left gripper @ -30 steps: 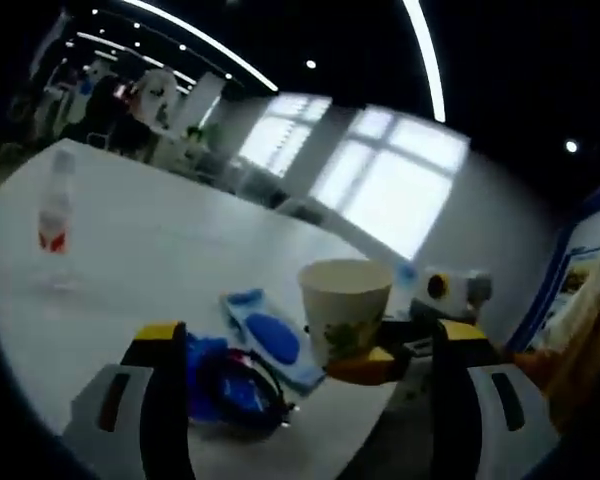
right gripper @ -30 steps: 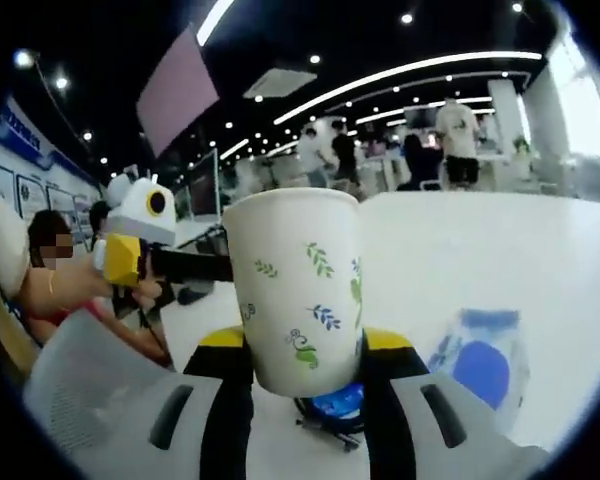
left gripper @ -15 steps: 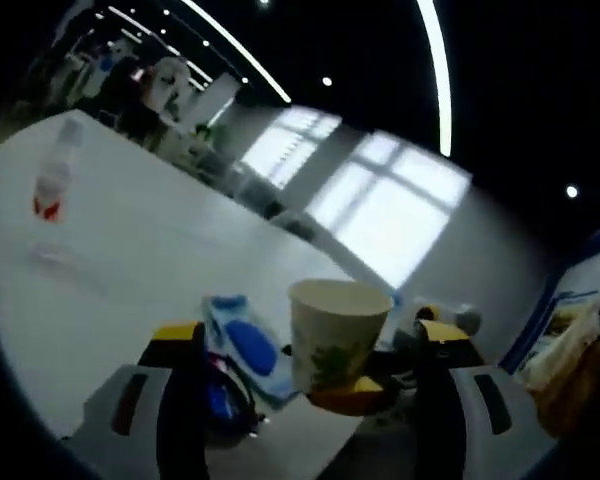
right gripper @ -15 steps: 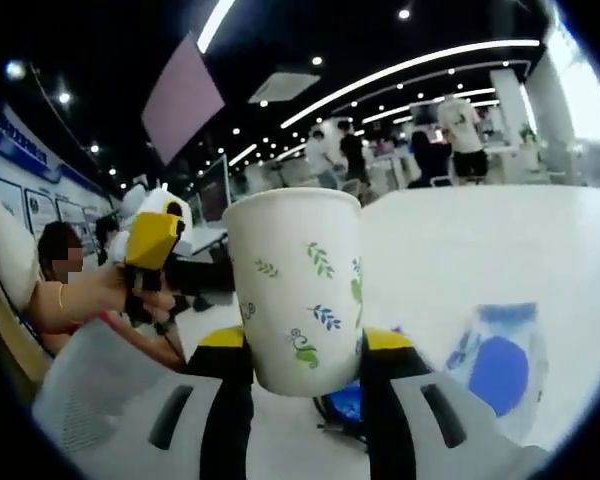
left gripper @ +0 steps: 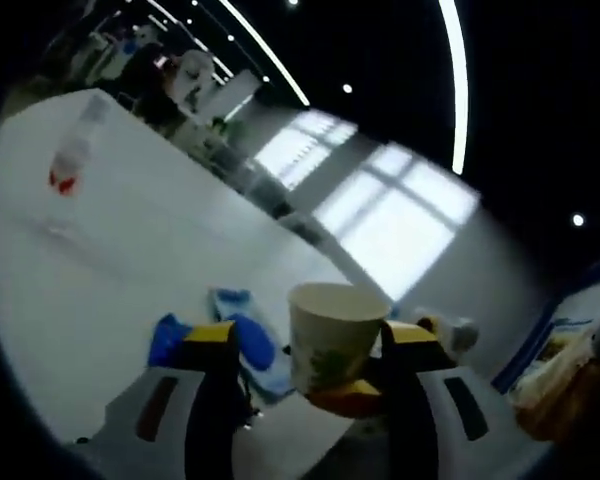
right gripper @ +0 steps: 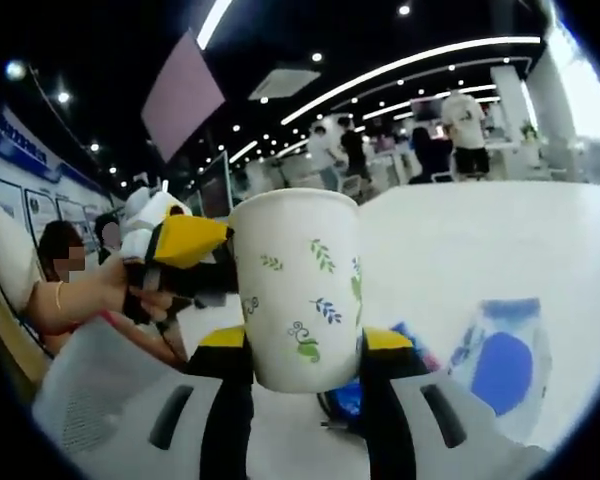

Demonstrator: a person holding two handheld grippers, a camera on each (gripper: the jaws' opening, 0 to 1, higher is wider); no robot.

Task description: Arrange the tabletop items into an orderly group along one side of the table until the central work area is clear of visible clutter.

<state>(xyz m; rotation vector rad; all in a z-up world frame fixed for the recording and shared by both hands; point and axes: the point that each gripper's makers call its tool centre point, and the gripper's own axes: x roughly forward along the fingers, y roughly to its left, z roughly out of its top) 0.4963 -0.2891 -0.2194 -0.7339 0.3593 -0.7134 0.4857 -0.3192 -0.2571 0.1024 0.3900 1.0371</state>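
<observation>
Left gripper (right gripper: 185, 240) had moved closer to the paper cup (right gripper: 298, 285) than half a second earlier; its jaws stood spread. Right gripper (right gripper: 302, 345) still pinched the cup above the white table (left gripper: 130, 260). Blue packet (right gripper: 502, 355) and blue object (left gripper: 168, 338) lay below; bottle (left gripper: 72, 160) stood well apart.

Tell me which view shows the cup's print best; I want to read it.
The right gripper view: the cup is close, sharp, leaf print facing us. The left gripper view shows it smaller, blurred, print dim.
</observation>
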